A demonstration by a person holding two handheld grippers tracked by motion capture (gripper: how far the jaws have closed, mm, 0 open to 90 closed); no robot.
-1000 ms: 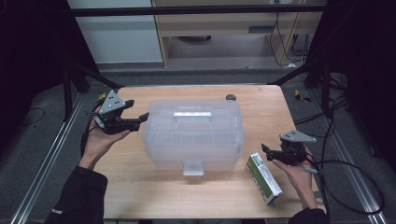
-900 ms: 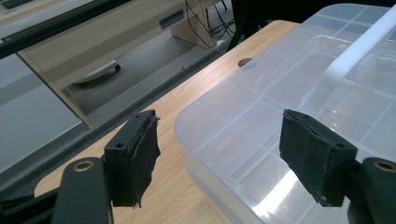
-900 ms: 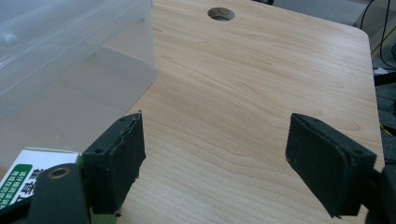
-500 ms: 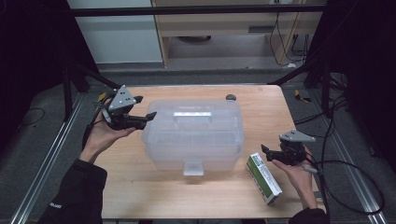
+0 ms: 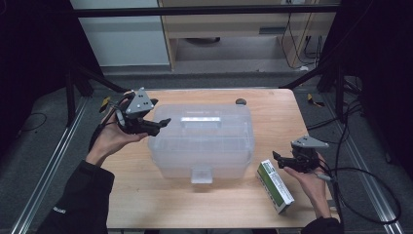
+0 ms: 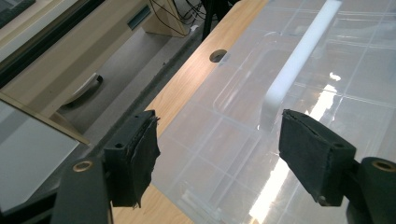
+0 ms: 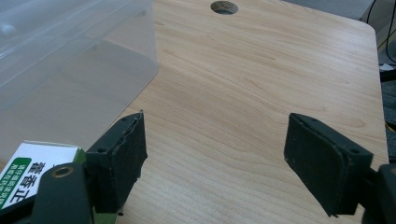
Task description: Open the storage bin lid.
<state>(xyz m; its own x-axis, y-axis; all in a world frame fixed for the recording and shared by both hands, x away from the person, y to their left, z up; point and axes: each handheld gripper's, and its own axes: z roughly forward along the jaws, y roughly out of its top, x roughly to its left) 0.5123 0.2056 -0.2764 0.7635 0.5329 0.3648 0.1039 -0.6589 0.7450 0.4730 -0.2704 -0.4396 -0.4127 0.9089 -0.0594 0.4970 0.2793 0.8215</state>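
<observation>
We hold the left gripper (image 5: 163,122) wide over the clear plastic lidded box (image 5: 202,141), ready for its white handle (image 6: 299,60). The right gripper (image 5: 276,157) waits wide beside the green-and-white carton (image 5: 275,185).

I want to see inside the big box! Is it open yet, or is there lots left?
Not open yet. The clear box sits shut, front latch down. In hand: the left hand-held gripper hangs open over the lid beside the white handle, holding nothing. The right hand-held gripper waits open by the green-and-white carton on the table. Probably left: opening the box, maybe handling the carton.
</observation>
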